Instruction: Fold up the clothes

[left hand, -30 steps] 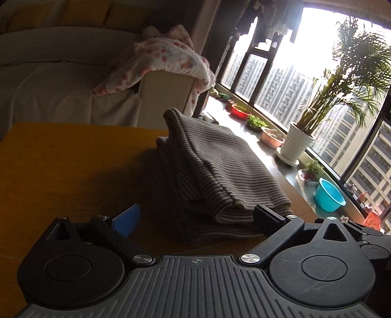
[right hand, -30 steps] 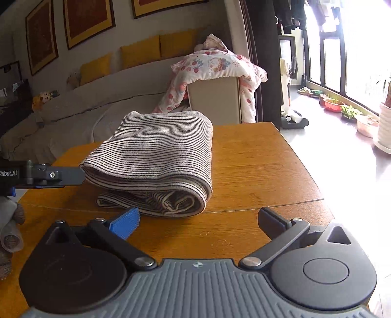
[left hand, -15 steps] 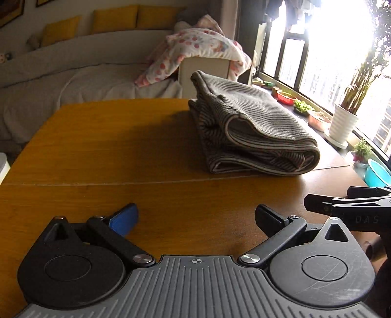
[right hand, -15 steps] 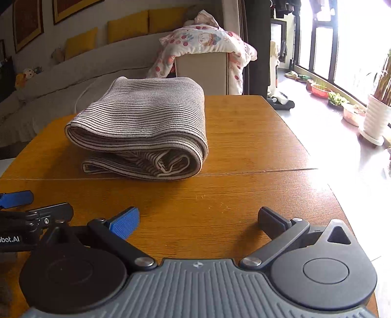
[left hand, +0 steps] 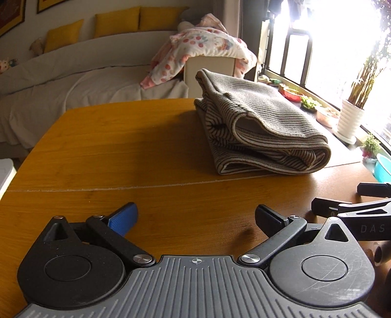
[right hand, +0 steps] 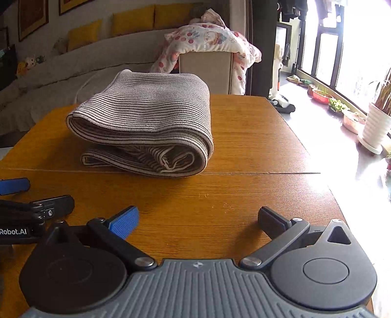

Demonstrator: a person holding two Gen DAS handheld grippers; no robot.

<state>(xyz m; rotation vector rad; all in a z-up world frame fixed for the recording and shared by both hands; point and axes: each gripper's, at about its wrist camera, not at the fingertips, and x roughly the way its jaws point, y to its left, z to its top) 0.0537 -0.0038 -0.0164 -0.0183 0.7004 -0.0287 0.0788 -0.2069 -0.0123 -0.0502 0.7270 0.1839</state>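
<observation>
Striped garment (right hand: 146, 124) folded in a thick bundle on the wooden counter (right hand: 244, 195), left gripper (left hand: 195, 220) jaws spread wide and empty, right gripper (right hand: 198, 220) jaws likewise released, both hanging low near the counter's front edge, short of the garment

A home living room: sofa (right hand: 80, 63), cushions (left hand: 114, 20), potted plant (left hand: 352, 117).

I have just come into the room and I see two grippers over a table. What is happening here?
A person holds two grippers and is folding clothes. The striped garment lies folded in a bundle on the wooden table. The left gripper and the right gripper both have their jaws open and empty, short of the bundle and not touching it. The fold looks done.
</observation>
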